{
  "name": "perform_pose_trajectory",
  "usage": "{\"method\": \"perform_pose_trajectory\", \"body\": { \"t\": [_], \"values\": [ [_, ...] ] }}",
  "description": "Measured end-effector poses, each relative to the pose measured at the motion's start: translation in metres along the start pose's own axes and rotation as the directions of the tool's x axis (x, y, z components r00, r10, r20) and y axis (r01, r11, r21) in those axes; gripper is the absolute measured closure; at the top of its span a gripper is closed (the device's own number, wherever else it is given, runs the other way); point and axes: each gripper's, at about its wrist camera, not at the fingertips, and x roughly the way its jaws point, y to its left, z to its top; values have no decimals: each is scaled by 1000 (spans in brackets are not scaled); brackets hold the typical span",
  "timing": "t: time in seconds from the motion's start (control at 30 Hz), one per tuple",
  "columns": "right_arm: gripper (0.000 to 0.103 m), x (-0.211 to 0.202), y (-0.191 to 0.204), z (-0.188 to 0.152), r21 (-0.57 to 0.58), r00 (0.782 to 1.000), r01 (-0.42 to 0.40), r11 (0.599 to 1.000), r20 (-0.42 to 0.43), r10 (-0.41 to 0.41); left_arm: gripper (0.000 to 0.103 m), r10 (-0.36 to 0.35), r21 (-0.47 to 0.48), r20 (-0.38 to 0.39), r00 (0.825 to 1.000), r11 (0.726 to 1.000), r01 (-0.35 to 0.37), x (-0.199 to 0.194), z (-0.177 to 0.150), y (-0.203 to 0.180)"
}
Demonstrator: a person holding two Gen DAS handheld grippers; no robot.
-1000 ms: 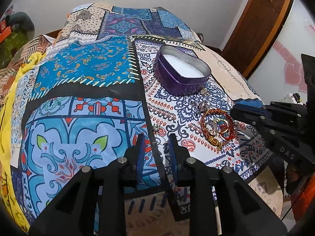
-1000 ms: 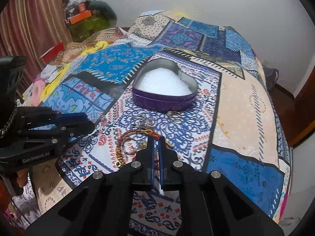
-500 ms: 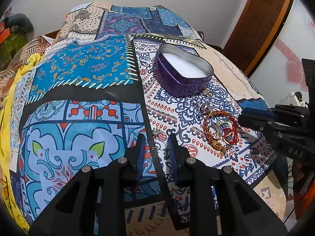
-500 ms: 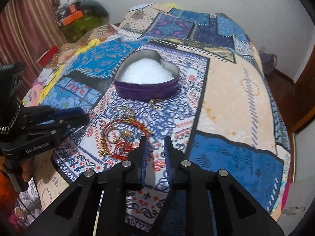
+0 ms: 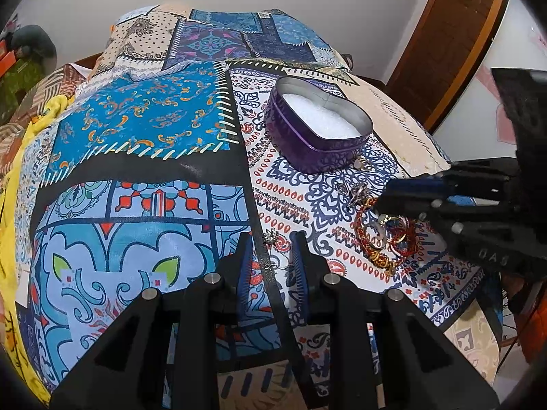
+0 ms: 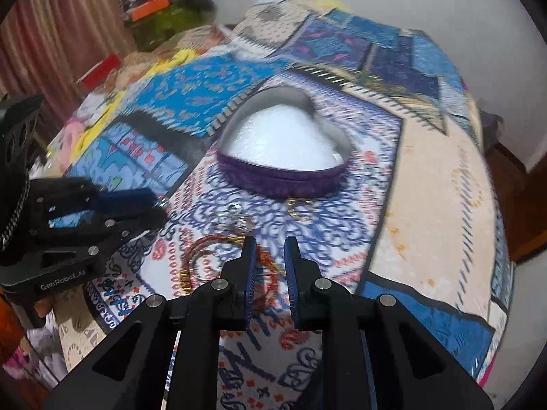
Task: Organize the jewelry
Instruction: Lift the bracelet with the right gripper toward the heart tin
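The bangles [image 6: 218, 259] lie flat on the bedspread [image 5: 136, 130], nearer than the heart-shaped tin [image 5: 318, 130], just left of the right gripper [image 6: 270, 249], the closer tool, slightly parted and empty like the left gripper [image 5: 271, 249].

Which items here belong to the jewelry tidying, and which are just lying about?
Part of the job:
- heart-shaped purple tin, white lining, nothing in it yet
- red and gold bangles
- gold ring by the tin
- silver earrings
- small flower stud

Just lying about:
- patchwork bedspread
- orange box on the blurred pile behind
- wooden door
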Motion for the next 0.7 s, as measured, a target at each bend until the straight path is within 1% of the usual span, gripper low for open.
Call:
{"method": "perform_pose_trajectory", "body": {
  "t": [0.1, 0.3, 0.37, 0.4, 0.53, 0.7],
  "values": [
    [88, 5, 5, -2, -47, 1000, 9, 999, -12, -9, 81, 1, 0, 0, 1000, 1000, -1, 0, 0, 0],
    [88, 9, 5, -2, -82, 1000, 2, 997, -16, -3, 81, 4, -3, -3, 1000, 1000, -4, -2, -2, 2],
    [91, 10, 6, -2, -97, 1000, -4, 995, -15, 2, 81, 5, -4, -5, 1000, 1000, -5, -3, -3, 2],
    [93, 11, 6, -2, -98, 1000, -7, 995, -17, 5, 81, 7, -3, -6, 1000, 1000, -7, -3, -4, 2],
    [96, 7, 5, 0, -76, 1000, 9, 997, -3, -9, 81, 17, 5, -6, 1000, 1000, -17, -5, -4, -1],
    [96, -13, 0, -3, -15, 998, 18, 1000, 60, -17, 81, 12, -4, -11, 1000, 1000, -12, -6, -3, 1]
  ]
}}
